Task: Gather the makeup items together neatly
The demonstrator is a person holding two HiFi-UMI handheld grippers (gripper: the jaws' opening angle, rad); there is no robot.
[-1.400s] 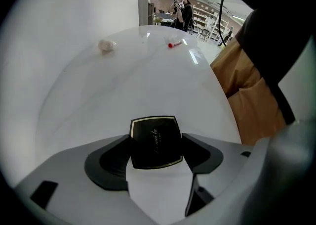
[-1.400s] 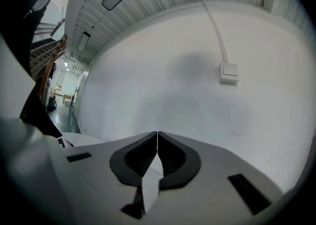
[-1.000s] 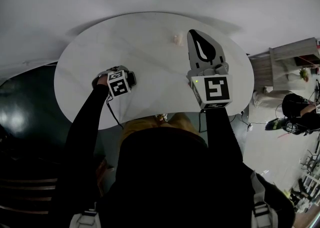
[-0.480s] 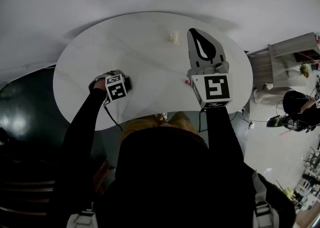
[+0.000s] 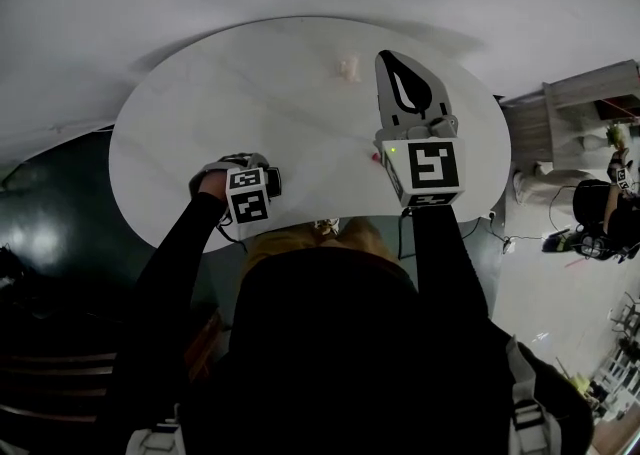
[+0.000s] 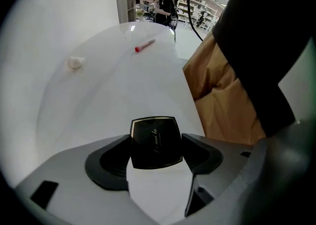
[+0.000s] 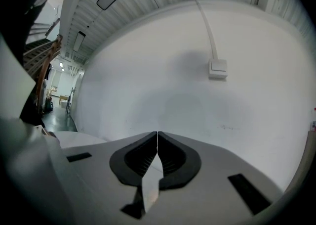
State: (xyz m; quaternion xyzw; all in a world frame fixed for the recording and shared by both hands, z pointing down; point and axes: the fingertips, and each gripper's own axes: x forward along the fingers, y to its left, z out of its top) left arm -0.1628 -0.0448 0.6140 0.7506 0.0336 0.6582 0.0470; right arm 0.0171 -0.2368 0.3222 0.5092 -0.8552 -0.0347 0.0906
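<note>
Black compact [image 6: 154, 142], lid up, gripped by its sides in the left gripper [image 6: 155, 140], jaws partway closed on it. Low over the near edge of the table [image 6: 113, 90], next to the lap. Ahead and well apart: red stick [image 6: 145, 46], long axis slanted across the left gripper's line, and a small pale item [image 6: 75, 62] left of it. Right gripper [image 7: 157, 142] fully closed, nothing in it, raised toward the wall. In the head view nearer to both loose items than the left. Probably next: compact carried forward toward those two.
</note>
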